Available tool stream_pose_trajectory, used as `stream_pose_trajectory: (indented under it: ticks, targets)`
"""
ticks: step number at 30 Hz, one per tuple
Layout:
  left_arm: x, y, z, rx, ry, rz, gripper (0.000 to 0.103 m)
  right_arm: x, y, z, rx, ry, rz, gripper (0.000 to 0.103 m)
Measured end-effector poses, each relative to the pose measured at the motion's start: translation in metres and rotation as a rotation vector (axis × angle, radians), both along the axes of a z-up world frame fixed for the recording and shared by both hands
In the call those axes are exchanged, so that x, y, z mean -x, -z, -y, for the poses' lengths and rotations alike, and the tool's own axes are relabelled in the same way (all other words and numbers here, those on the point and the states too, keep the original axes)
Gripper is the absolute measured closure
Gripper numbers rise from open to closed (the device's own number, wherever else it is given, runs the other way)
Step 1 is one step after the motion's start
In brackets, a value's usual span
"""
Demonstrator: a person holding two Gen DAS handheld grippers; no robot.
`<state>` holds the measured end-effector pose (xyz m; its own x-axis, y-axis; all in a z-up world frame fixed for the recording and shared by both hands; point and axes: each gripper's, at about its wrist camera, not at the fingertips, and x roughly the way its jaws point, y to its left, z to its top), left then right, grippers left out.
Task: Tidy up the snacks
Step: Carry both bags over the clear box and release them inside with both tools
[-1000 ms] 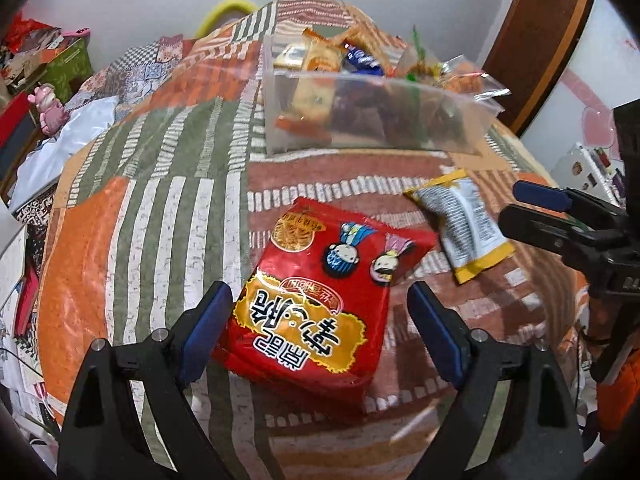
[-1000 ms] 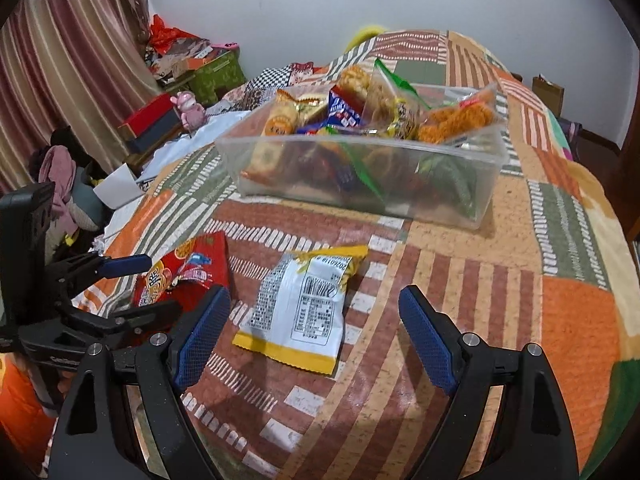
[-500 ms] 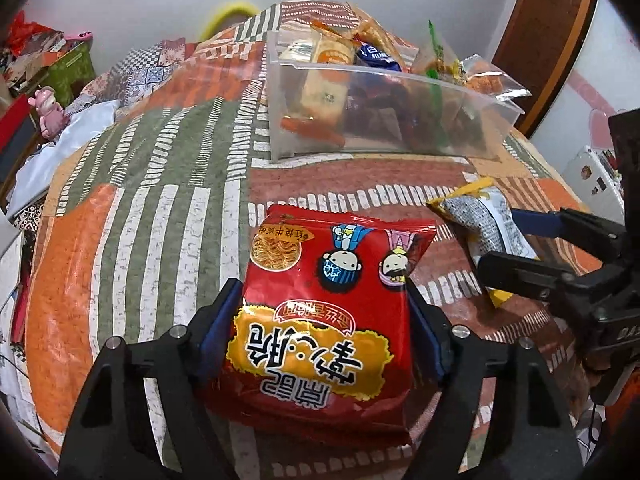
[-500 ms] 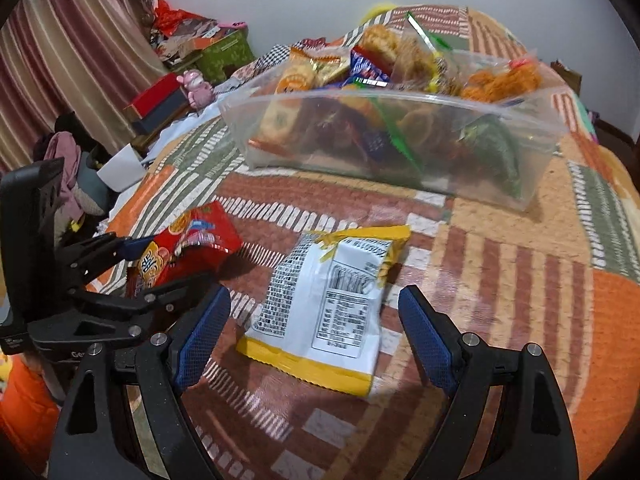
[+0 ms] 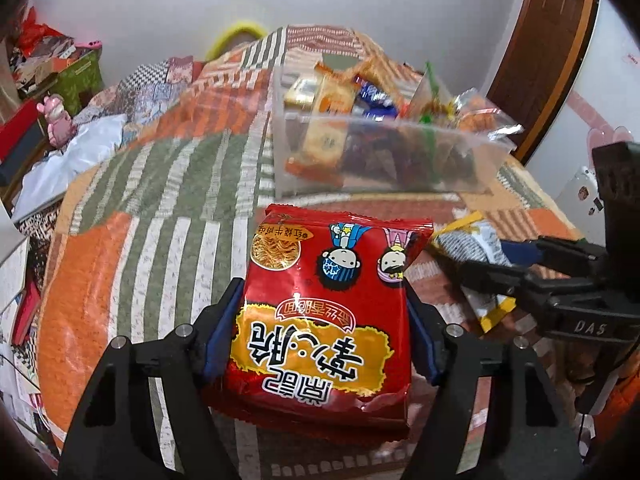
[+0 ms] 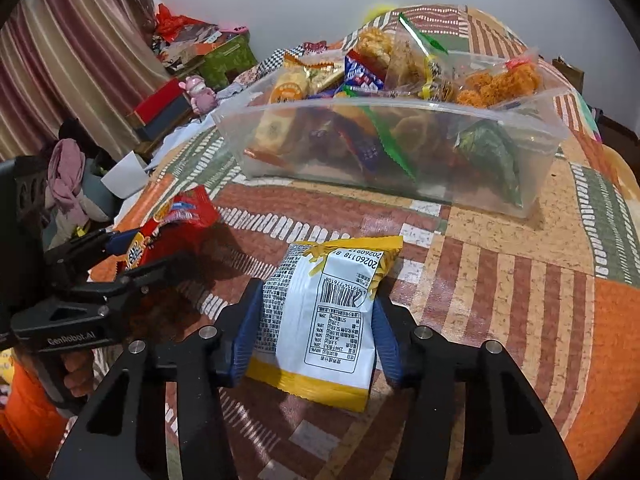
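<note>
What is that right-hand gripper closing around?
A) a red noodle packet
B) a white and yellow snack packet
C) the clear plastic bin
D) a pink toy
B: in the right wrist view the right gripper has its jaws closing on the white and yellow snack packet, whose sides touch both blue pads; the red noodle packet sits in the left gripper.

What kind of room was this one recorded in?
Most likely a bedroom: a bed under a patchwork quilt, striped curtains at the side, and a pink toy among boxes by the wall.
</note>
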<state>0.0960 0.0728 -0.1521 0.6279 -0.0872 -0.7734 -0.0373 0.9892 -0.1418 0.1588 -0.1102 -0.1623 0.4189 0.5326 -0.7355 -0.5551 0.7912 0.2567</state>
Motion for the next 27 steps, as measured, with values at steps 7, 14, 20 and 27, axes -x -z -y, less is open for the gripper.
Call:
stream_pose_trajectory:
  ticks: [7,14,20,27]
  targets:
    - [-0.008,-0.025,0.007,0.012,0.005,0.062,0.031,0.001,-0.026,0.016,-0.026,0.031,0.074,0.055]
    - [-0.025,-0.046,0.014,0.041,0.008,0.111,0.031,-0.005,-0.054,0.030,-0.049,0.068,0.149,0.055]
    - [-0.045,-0.061,0.014,0.065,0.005,0.141,0.031,-0.016,-0.071,0.038,-0.069,0.103,0.194,0.055]
    - [-0.072,-0.071,0.016,0.083,0.014,0.165,0.031,-0.037,-0.084,0.040,-0.081,0.131,0.219,0.055]
